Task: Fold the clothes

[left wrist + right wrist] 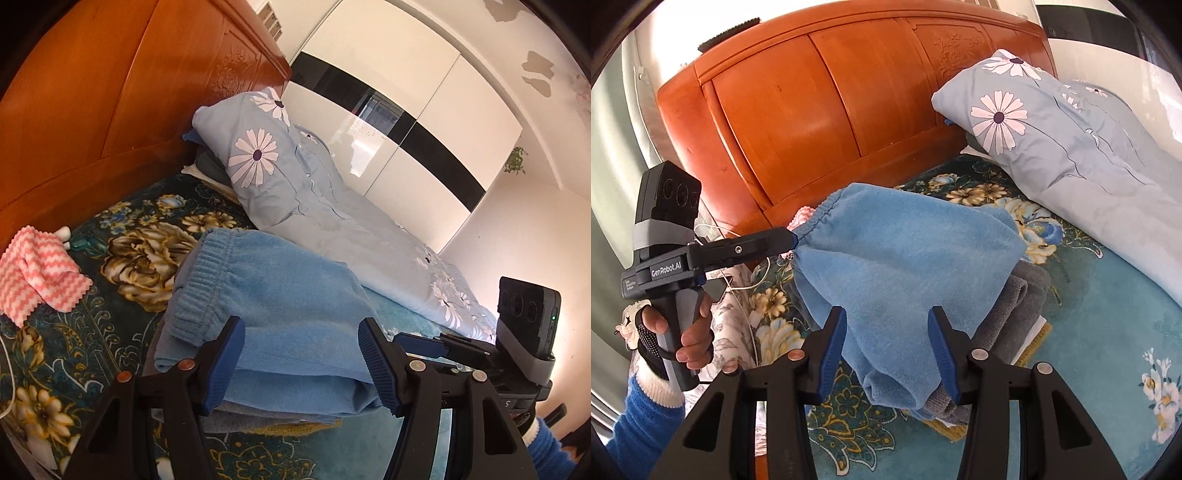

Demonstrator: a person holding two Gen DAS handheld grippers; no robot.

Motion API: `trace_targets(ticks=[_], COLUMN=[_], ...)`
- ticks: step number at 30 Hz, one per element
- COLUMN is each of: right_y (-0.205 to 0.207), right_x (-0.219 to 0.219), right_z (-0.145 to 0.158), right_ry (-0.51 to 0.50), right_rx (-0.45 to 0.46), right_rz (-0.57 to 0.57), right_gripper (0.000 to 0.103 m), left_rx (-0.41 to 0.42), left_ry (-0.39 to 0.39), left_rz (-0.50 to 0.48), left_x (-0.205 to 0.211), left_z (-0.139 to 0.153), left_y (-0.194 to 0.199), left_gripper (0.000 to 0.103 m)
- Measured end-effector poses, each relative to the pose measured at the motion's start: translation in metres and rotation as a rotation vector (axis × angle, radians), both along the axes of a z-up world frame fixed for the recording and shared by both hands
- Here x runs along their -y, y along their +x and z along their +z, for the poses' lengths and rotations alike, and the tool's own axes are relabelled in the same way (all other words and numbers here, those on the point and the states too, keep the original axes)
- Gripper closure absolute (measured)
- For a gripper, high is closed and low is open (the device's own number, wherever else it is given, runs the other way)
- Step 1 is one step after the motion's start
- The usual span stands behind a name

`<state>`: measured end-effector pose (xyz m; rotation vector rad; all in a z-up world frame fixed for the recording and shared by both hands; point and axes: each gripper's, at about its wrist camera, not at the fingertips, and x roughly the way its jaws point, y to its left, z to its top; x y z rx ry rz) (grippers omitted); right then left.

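Both grippers are working over a bed with a floral cover. The left gripper is pinching the elastic waistband of the blue trousers, jaws closed on the fabric. The right gripper is holding its jaws wide apart around the trousers' lower edge, which is draping over a grey folded garment.

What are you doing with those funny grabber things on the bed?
A person is folding a blue fleece garment on the bed, with a hand-held gripper in each hand. The left hand-held gripper pinches the elastic waistband edge. The right hand-held gripper sits open around the other end. Folded grey clothes lie underneath.
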<state>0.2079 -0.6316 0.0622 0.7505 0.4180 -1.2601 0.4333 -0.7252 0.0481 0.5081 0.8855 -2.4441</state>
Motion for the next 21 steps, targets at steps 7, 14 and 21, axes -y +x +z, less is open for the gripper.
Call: trace_targets(ticks=[7, 14, 21], right_y=[0.008, 0.009, -0.003], right_x=[-0.061, -0.108, -0.127], right_z=[-0.011, -0.05, -0.074], right_ry=[-0.089, -0.089, -0.052], right_rx=[-0.058, -0.038, -0.005], right_rz=[-0.077, -0.206, -0.282], right_gripper=[0.048, 0.037, 0.034], left_rx=[0.036, 0.079, 0.148], left_ry=[-0.017, 0.046, 0.037], left_rz=[0.075, 0.254, 0.391], left_x=[-0.071, -0.129, -0.173], left_z=[-0.016, -0.067, -0.1], left_y=[0.006, 0.029, 0.03], left_gripper=[0.028, 0.022, 0.01])
